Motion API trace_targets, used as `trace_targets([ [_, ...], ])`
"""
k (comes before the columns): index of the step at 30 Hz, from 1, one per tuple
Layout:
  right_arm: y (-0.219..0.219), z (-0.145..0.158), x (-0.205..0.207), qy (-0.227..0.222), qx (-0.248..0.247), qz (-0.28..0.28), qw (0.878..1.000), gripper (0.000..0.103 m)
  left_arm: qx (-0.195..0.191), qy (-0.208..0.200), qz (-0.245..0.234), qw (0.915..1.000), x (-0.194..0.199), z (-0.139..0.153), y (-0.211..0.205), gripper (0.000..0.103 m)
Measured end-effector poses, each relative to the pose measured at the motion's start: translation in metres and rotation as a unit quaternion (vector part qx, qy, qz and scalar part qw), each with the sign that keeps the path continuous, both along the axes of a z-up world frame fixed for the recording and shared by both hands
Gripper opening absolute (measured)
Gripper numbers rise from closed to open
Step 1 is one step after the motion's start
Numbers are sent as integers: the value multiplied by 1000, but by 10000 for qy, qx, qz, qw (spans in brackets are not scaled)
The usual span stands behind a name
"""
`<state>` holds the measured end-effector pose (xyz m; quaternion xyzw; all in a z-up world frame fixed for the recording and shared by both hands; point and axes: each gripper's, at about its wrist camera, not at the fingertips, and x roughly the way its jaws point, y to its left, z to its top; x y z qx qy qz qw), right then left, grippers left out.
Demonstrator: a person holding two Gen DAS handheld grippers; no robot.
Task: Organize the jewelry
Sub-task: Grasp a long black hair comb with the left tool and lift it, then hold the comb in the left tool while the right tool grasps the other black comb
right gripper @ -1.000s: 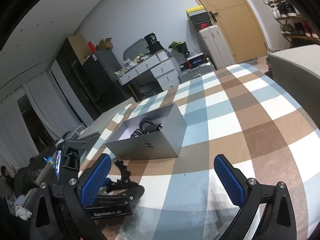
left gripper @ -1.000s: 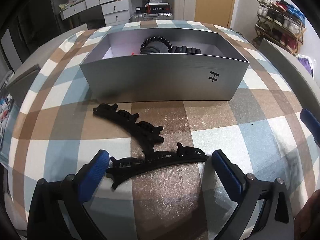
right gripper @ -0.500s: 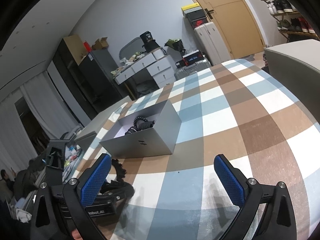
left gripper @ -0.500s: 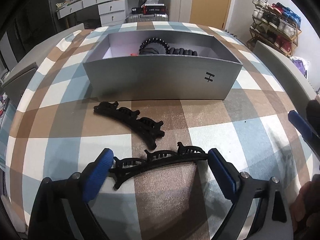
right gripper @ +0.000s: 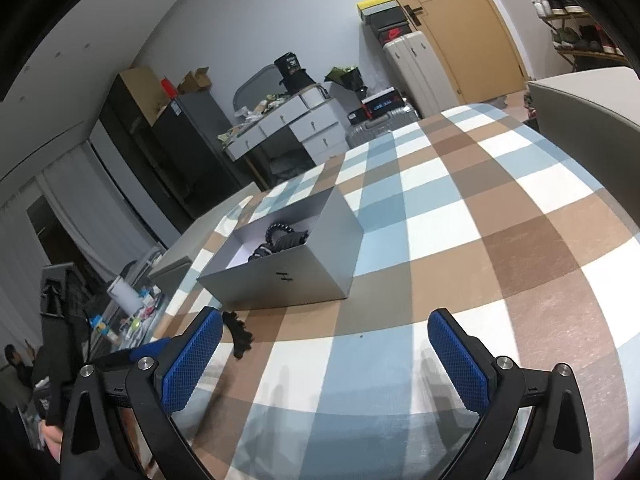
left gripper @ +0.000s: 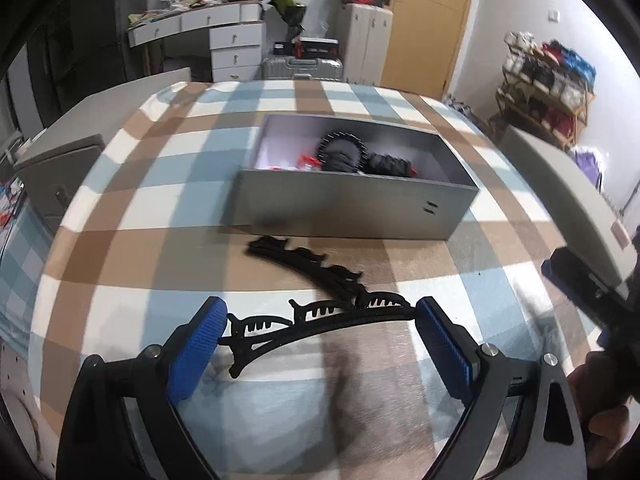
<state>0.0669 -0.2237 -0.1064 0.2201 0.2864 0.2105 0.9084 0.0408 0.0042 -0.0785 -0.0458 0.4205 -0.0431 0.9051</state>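
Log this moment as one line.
left hand-held gripper: shut on hair clip | right hand-held gripper: open | second clip: on tablecloth | box: open

Not much to read here tbh. The grey box (right gripper: 296, 276) on the desk has a small dark logo mark on its front wall, kind of like an "H" on its side in the right wrist view, and just two short dashes in the left wrist view (left gripper: 431, 208). The red shoebox (right gripper: 394, 33) by the door shows a swoosh logo. Everything else is too blurry or tiny to read.
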Motion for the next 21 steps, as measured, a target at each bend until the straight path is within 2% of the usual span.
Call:
trace_targets([
  [3,16,1,3,128,-102,234,9996,103,-174,-113,131,9997,-4,5,19,92],
  [12,92,2,23,457,-684,1059,9910,103,-288,-550,656,9959,-16,9,70,92],
  [18,133,-5,48,730,-1268,1118,9829,102,-434,-569,828,9940,-18,4,96,92],
  [21,151,-8,53,761,-1586,1111,9781,98,-434,-596,912,9931,-19,1,107,92],
])
